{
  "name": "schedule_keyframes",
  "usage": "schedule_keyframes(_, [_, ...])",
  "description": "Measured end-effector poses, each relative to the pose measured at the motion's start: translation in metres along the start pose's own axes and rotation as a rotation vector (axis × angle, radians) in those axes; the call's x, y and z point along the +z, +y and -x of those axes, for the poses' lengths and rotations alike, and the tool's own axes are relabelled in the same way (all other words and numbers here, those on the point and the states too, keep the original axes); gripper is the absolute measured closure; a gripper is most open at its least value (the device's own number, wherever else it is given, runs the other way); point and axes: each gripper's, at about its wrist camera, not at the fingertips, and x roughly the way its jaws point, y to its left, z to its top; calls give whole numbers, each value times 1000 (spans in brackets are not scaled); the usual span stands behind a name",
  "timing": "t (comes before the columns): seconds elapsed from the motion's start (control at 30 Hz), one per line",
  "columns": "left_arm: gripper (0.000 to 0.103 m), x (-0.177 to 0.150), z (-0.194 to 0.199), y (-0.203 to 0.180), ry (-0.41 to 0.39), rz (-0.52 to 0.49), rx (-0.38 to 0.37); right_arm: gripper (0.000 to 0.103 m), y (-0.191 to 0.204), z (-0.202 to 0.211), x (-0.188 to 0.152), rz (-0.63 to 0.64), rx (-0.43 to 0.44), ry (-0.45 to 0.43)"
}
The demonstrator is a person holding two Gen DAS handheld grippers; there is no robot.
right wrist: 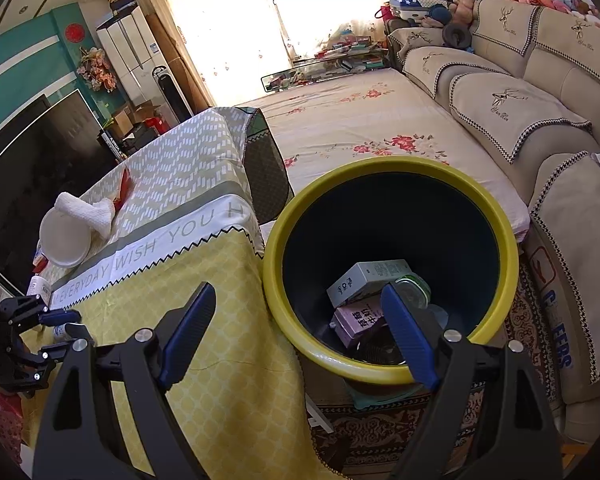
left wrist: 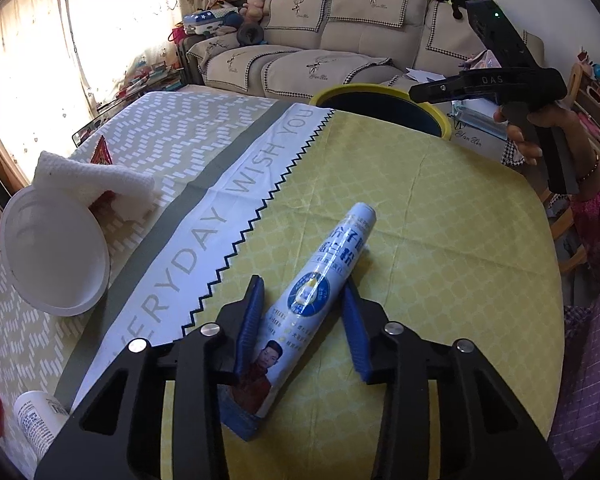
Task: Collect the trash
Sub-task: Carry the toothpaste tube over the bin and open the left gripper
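Note:
A blue and white tube package (left wrist: 300, 312) lies on the yellow tablecloth (left wrist: 440, 240). My left gripper (left wrist: 302, 300) is open with its blue fingers on either side of the tube, not closed on it. My right gripper (right wrist: 296, 304) is open and empty, held above the near rim of the yellow-rimmed dark bin (right wrist: 496, 216), which holds several cartons and a cup. The bin also shows in the left wrist view (left wrist: 440, 110), beyond the table's far edge, with the right gripper (left wrist: 420, 92) above it.
A white bowl (left wrist: 56, 252), a crumpled white tissue (left wrist: 100, 180) over a red wrapper and a small white bottle (left wrist: 36, 420) lie on the table's left part. A sofa (right wrist: 520, 100) and a flowered bed cover (right wrist: 360, 120) lie behind the bin.

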Motion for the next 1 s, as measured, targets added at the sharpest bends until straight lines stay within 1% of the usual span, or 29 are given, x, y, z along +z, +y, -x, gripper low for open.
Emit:
schedule_keyframes(0.07, [72,-1,1,-1,7,36,-1,23,0,1,0,-1,3,0])
schedule_keyframes(0.2, [79,-1,5,1,13,135,-6,23,1,5,0,0,13,-11])
schedule_keyframes(0.23, [83,0,4,0,17,152,-2,23,1,6,1,0,14,-14])
schedule_keyframes(0.33, [85,5,3,-8,27,184,33,23,-1,10,1,-6,18,-24])
schedule_keyframes(0.43, [86,14,4,-16,24,211,45,23,-5,15,1,-15,18,-35])
schedule_keyframes(0.57, [86,33,-1,-27,9,211,49,23,-13,24,0,-32,15,-54])
schedule_keyframes(0.67, [86,49,-5,-36,-11,202,35,23,-22,32,-1,-46,7,-74])
schedule_keyframes(0.9, [86,96,-33,-56,-15,175,-3,23,-56,53,-5,-96,-35,-120])
schedule_keyframes(1.0, [86,121,-48,-67,-19,146,-20,22,-75,59,-8,-125,-50,-132])
